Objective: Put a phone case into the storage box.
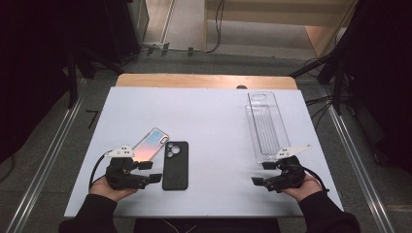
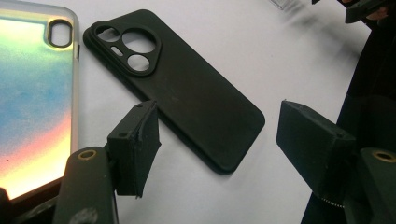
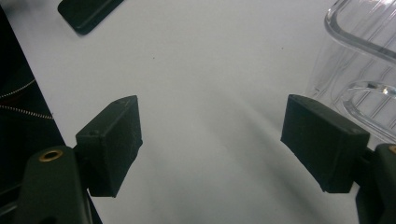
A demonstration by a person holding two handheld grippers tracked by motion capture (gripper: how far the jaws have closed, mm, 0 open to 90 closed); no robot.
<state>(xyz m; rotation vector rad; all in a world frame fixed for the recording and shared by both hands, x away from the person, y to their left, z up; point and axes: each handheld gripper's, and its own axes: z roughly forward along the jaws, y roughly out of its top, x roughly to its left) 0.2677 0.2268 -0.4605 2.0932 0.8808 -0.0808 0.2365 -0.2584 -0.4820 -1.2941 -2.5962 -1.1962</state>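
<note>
Left gripper view puts the black case point(image 2: 177, 88) between and beyond the two jaws, lying flat on the white table point(image 2: 289, 60) with its back and camera cut-outs upward; the left gripper point(image 2: 217, 144) stands wide open and holds nothing, its left jaw over the case's long edge and its right jaw over bare table past the rounded bottom corner; just beside the black case lies the iridescent case point(image 2: 35, 98), its edge close but apart. High view shows the same pair near the table's front left, black case point(image 1: 175, 165) right of the iridescent case point(image 1: 150, 144), the left gripper point(image 1: 154, 171) at their near side; well apart to the right lies a clear tray point(image 1: 266, 127), long and ribbed, with the right gripper point(image 1: 260, 173) at its near end. Right gripper view shows that gripper point(image 3: 212, 140) also wide open and empty over bare table, the tray's rim point(image 3: 355, 51) just beyond its right jaw.

Risks, as I judge them: the black case is thin and flat, so jaws closing from above may skate over it or push it instead of pinching it; a push leftward would knock it against the iridescent case and shift both; the left jaw could catch the wrong case, given how near they lie; the right jaw could nudge the light tray askew.
</note>
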